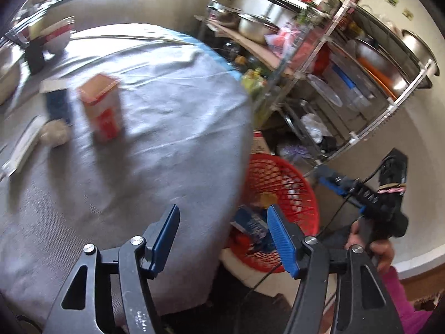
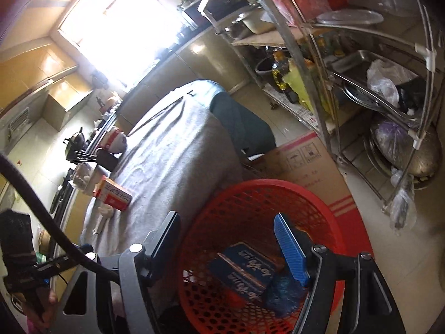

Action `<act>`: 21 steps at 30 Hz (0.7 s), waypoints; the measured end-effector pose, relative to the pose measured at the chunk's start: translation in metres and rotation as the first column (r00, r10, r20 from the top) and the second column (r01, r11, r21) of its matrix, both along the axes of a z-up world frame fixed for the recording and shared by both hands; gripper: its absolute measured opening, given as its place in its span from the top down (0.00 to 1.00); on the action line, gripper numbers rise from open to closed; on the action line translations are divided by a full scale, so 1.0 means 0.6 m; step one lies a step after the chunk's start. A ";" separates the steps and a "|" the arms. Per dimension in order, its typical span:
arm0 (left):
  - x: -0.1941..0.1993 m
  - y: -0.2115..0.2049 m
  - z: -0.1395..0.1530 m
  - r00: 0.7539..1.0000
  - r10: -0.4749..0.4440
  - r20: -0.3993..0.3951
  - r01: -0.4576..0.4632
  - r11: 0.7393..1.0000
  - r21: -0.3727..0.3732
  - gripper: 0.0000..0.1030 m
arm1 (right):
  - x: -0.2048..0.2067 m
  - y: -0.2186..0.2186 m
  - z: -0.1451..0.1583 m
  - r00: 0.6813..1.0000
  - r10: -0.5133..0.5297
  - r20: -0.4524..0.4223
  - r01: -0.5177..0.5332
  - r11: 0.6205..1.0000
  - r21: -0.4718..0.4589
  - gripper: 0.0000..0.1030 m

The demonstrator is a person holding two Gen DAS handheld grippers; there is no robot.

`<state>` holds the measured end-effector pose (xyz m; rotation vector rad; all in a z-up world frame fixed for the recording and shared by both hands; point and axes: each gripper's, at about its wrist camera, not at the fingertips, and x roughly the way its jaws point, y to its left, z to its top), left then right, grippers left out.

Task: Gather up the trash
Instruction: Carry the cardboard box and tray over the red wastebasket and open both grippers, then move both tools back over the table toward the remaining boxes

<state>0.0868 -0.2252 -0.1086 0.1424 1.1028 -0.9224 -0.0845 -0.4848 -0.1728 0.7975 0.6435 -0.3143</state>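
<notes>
The red and white box (image 1: 101, 108) stands on the gray cloth of the bench (image 1: 167, 111), in the left middle of the left wrist view. It looks like thin card, so it is likely light and easy to crush. A soft squeeze across its two flat sides should do. Just beside it lies a crumpled white wad (image 1: 54, 133), which looks soft and squashy.

The left gripper (image 1: 222, 236) is spread wide and holds nothing. The right gripper (image 2: 225, 247) is wide and bare too, over the red basket (image 2: 250, 194).

The right wrist view looks down into the basket and shows a blue box (image 2: 244, 267) lying inside. The left wrist view shows that only partly, blurred, but shows more of the bench top.
</notes>
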 end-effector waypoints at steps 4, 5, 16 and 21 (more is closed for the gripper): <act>0.019 0.079 -0.011 0.994 0.113 0.010 -0.113 0.993 0.022 0.35 | 0.021 0.021 0.009 0.999 0.044 0.025 -0.043 0.999 -0.004 0.28; 0.023 0.094 -0.014 0.990 0.137 0.009 -0.137 0.990 0.024 0.35 | 0.027 0.028 0.011 0.998 0.055 0.030 -0.055 0.998 -0.006 0.28; 0.070 0.273 -0.014 0.907 0.406 0.111 -0.414 0.908 0.065 0.34 | 0.078 0.104 0.026 0.982 0.185 0.045 -0.184 0.983 -0.024 0.28; 0.088 0.313 -0.010 0.877 0.463 0.128 -0.472 0.880 0.055 0.33 | 0.094 0.132 0.030 0.972 0.231 0.037 -0.229 0.973 -0.034 0.28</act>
